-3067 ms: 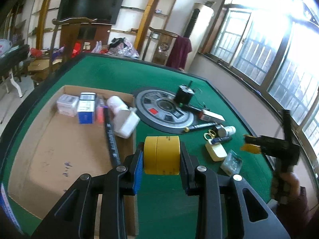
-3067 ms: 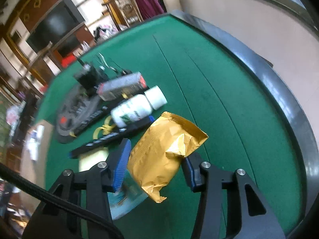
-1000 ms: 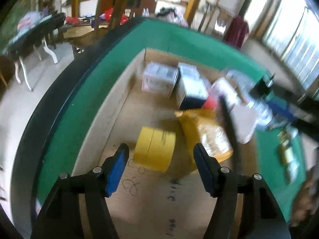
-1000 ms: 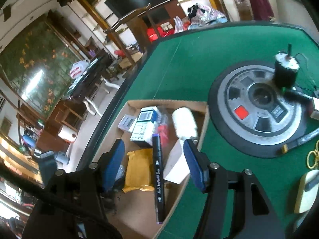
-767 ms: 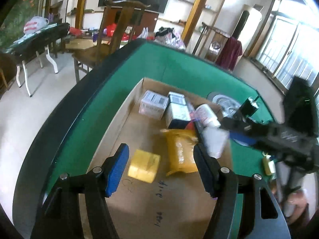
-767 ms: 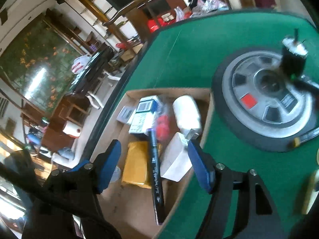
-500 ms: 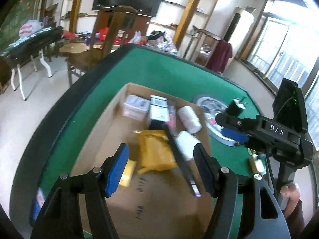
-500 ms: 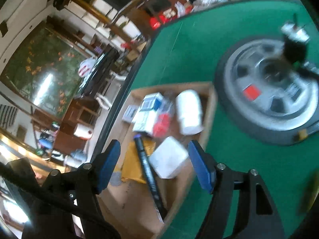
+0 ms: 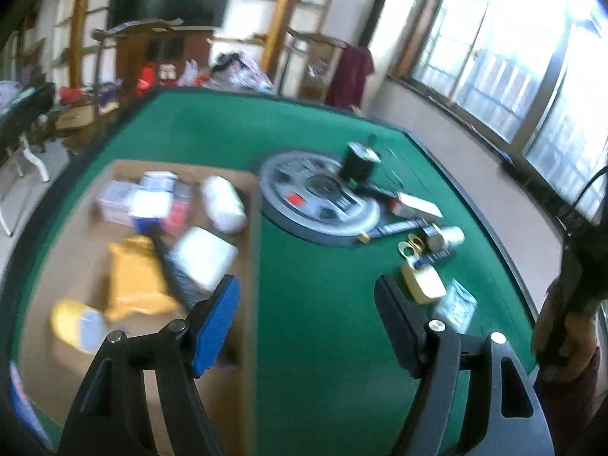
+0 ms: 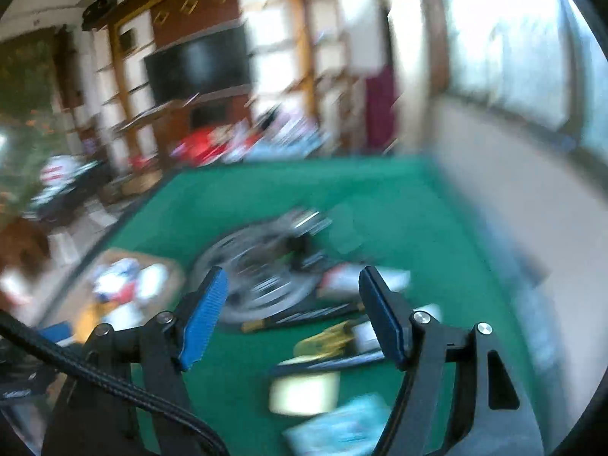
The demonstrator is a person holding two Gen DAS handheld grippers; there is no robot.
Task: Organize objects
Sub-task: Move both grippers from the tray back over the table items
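A cardboard tray lies on the left of the green table. It holds the yellow tape roll, the gold snack bag, a white box, a white bottle, a long black marker and small boxes. My left gripper is open and empty above the tray's right edge. My right gripper is open and empty above loose items on the table: a pale yellow box, yellow scissors and a clear packet. The right wrist view is blurred.
A round grey disc with a black motor on it sits mid-table. To its right lie a white carton, a small bottle and a pale yellow box. The hand with the right gripper is at the far right.
Both grippers let go of the tape roll and the gold bag in the tray earlier. Since then both have swung right, away from the tray toward the loose items.
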